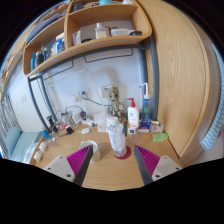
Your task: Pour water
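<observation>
Tongs (108, 165) open; upright bottle (118, 137) stands just ahead.

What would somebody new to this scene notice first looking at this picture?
Probably the clear plastic bottle with a red label, standing on the wooden desk just ahead of the open tool, in line with the gap between its pink-padded fingers. Next, the white spray bottle with a red cap behind it near the white wall, amid small clutter. Overhead, a curved wooden shelf unit holds bottles and boxes.
</observation>
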{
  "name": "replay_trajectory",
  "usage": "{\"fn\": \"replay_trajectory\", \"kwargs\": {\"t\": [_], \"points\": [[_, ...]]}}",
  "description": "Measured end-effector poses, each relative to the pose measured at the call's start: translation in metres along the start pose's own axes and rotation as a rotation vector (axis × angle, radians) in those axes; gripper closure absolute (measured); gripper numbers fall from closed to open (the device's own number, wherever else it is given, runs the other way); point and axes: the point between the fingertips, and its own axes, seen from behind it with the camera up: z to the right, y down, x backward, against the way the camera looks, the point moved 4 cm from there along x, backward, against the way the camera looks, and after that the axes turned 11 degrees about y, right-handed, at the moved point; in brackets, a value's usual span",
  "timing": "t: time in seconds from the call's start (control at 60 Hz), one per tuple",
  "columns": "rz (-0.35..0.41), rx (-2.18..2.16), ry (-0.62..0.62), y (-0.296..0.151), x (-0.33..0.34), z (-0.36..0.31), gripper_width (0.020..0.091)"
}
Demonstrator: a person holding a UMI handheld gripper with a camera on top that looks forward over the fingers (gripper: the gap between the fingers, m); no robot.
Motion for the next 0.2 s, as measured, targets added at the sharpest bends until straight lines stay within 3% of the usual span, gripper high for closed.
{"fn": "replay_trajectory", "kwargs": {"t": [0.2], "points": [[-0.022,0.028,0.012,0.0023,0.0011,0.0058,0.0265]]}}
